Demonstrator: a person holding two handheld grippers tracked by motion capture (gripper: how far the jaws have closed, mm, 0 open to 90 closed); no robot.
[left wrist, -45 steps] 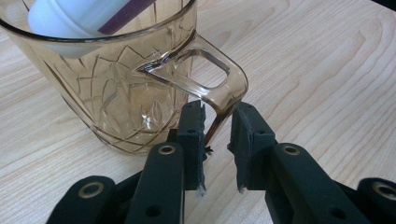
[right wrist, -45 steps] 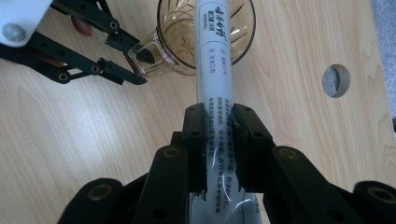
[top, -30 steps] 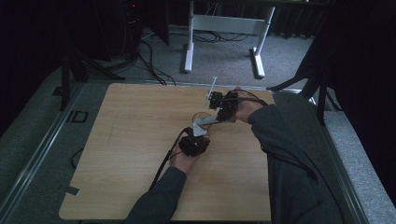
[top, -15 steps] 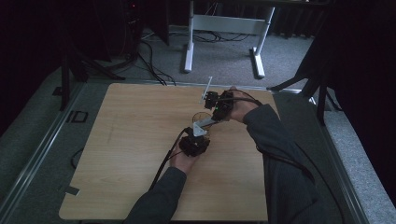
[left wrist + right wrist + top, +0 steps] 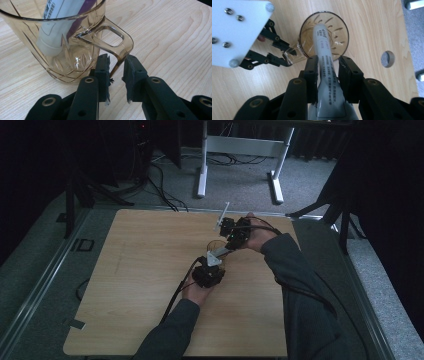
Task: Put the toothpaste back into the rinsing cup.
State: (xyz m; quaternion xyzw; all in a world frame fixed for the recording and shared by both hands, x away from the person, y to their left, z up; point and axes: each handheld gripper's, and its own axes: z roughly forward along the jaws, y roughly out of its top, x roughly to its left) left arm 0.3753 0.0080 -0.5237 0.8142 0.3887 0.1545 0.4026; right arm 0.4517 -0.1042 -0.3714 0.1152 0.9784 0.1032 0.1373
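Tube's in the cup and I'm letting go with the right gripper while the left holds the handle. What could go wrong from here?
1. The tube leans on the cup rim, its tail well above it. The right gripper jaws have just been opening; once free, the tube may tip the cup or slide out.
2. The left gripper pinches only the thin handle, so the cup could twist.
3. Withdrawing the right gripper may snag the tube.

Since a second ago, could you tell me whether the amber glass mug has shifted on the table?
No. In the high view the amber glass mug sits at the same spot relative to the table's far edge, its handle clamped by the left gripper.
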